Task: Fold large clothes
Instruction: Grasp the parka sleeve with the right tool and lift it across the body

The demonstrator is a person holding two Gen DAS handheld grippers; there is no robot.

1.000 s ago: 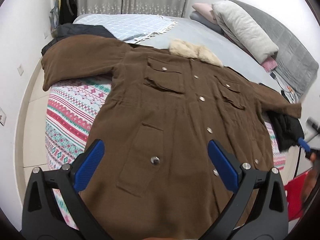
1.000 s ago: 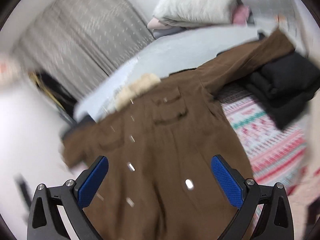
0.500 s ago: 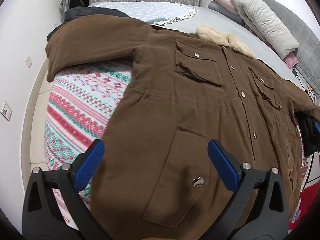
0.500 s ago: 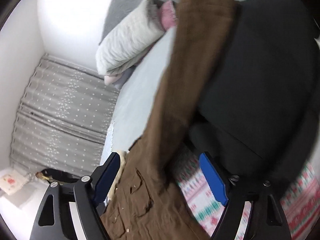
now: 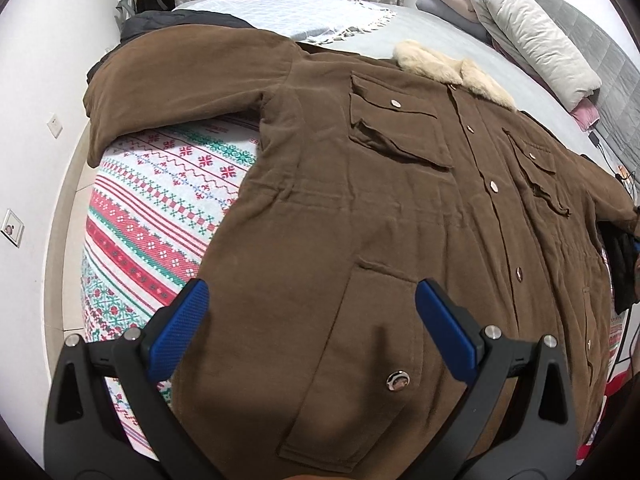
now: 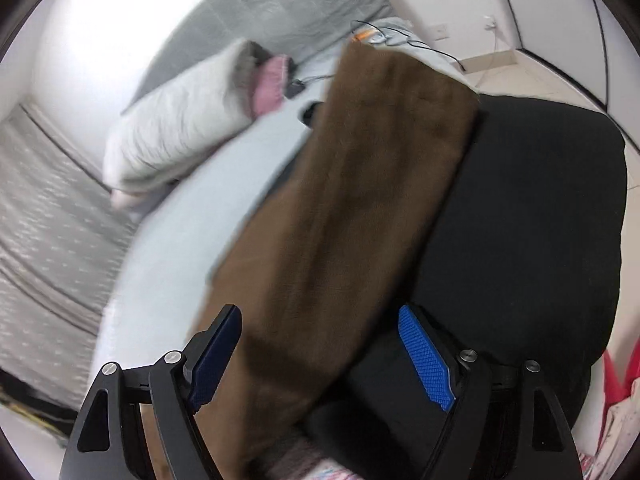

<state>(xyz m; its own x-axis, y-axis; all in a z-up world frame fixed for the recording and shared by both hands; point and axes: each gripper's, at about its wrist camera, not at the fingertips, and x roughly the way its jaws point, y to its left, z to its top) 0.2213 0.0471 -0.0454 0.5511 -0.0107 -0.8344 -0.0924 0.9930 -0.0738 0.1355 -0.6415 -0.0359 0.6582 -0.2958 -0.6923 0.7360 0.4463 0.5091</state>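
Lying buttoned and face-up on the patterned bed cover (image 5: 160,208): brown coat (image 5: 360,208), fur collar (image 5: 452,68) toward the pillows (image 5: 528,36); left gripper (image 5: 308,320) above its hem, jaws wide, empty. Right gripper (image 6: 320,344) over the coat's sleeve (image 6: 360,200) beside a black garment (image 6: 528,220); jaws recently narrowed, apart, sleeve between, unpinched.

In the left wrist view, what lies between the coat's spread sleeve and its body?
Left wrist view: between the sleeve and the brown coat body lies bare patterned blanket, nothing on it.

Black gripper (image 5: 312,320), blue pads (image 5: 178,330)
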